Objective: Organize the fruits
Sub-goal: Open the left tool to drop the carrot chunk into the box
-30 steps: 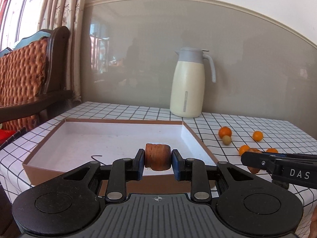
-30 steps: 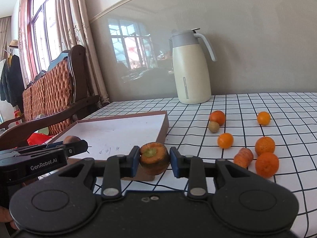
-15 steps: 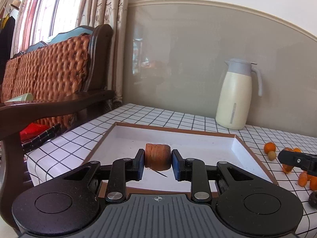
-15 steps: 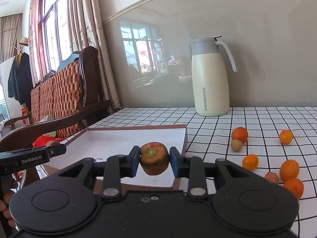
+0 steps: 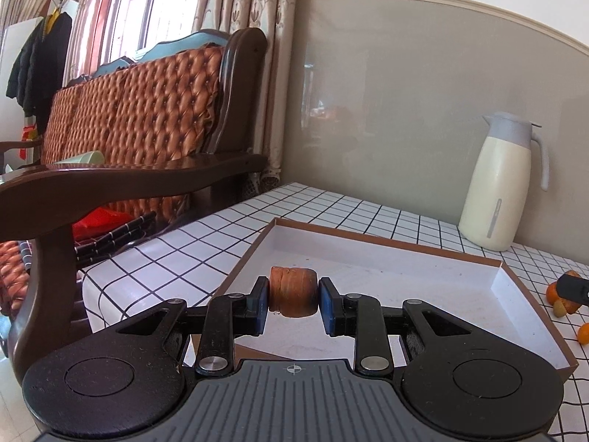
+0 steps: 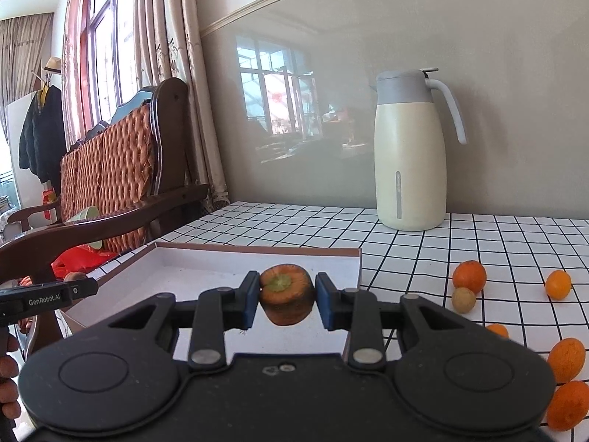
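Note:
My left gripper (image 5: 292, 300) is shut on a brown-orange carrot chunk (image 5: 293, 292), held above the near left corner of the white box lid (image 5: 423, 280). My right gripper (image 6: 282, 300) is shut on a carrot top piece (image 6: 286, 294) with a green stem scar, just over the near edge of the same box lid (image 6: 206, 263). The left gripper's tip (image 6: 79, 289) shows at the left of the right wrist view. Several oranges (image 6: 469, 276) and a small brown fruit (image 6: 463, 299) lie on the checked tablecloth to the right of the box.
A cream thermos jug (image 5: 498, 184) stands at the back by the wall. A wooden chair with a quilted orange back (image 5: 140, 110) stands left of the table, its armrest close to the table edge. A person's fingers (image 6: 7, 368) show at the lower left.
Both grippers have shifted left with their carrot pieces still held. The left view has swung toward the chair, so the box and jug now sit further right.

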A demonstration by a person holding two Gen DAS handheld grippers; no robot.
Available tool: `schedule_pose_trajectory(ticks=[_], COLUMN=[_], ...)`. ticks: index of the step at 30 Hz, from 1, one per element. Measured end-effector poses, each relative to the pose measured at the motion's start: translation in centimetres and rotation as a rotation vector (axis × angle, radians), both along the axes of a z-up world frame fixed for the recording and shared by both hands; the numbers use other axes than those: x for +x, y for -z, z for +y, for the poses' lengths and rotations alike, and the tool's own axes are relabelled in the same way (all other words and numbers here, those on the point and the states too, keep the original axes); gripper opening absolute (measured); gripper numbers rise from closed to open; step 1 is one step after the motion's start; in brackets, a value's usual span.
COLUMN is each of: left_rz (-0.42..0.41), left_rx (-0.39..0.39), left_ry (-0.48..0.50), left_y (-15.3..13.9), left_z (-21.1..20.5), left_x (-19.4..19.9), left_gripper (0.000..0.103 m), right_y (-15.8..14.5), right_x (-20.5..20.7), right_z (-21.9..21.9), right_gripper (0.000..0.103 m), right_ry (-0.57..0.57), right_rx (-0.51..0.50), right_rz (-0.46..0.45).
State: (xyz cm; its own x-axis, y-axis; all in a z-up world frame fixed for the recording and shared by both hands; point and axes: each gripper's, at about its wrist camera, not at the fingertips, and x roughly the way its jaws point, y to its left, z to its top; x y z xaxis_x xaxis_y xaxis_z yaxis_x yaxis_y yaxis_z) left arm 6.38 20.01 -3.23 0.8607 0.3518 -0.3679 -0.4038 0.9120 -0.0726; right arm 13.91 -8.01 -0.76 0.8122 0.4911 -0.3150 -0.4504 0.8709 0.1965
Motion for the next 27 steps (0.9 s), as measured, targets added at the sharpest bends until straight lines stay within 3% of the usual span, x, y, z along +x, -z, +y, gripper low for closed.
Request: schedule_pose_trajectory(ticks=[9, 18, 21, 22, 24, 25, 26, 27], left_rz=[0.022, 0.066, 0.073, 0.075, 0.070, 0.062, 0.048, 0.027], left_rx=[-0.003, -0.010, -0.020, -0.019, -0.021, -0.021, -0.023, -0.020], left_ry=[-0.025, -0.045, -0.059, -0.062, -0.063, -0.068, -0.072, -0.087], left_y=[0.6, 1.2, 1.3, 1.3, 1.2, 1.0, 0.8, 0.6], left_z=[0.4, 0.9, 1.0, 1.0, 0.9, 0.9, 0.8, 0.6], left_x=[0.7, 1.5, 1.7, 1.8, 1.7, 1.6, 1.5, 1.2], left_gripper=[0.029, 0.029, 0.029, 0.029, 0.030, 0.033, 0.061, 0.100], right_y=[0.4, 1.5, 1.8, 1.8, 1.7, 1.6, 1.3, 1.1], right_x=[0.4, 2.1, 2.0, 2.0, 2.0, 1.8, 1.6, 1.4], right_z=[0.6, 1.1, 1.3, 1.3, 1.1, 0.8, 0.4, -0.1], right_gripper=[0.024, 0.025, 0.030, 0.035, 0.058, 0.071, 0.083, 0.091], right_ry=[0.007, 0.020, 0.022, 0.026, 0.039, 0.049, 0.058, 0.066], right_rx=[-0.013, -0.019, -0.033, -0.038, -0.029, -0.012, 0.020, 0.050], right_rz=[0.007, 0.084, 0.080, 0.079, 0.075, 0.066, 0.055, 0.044])
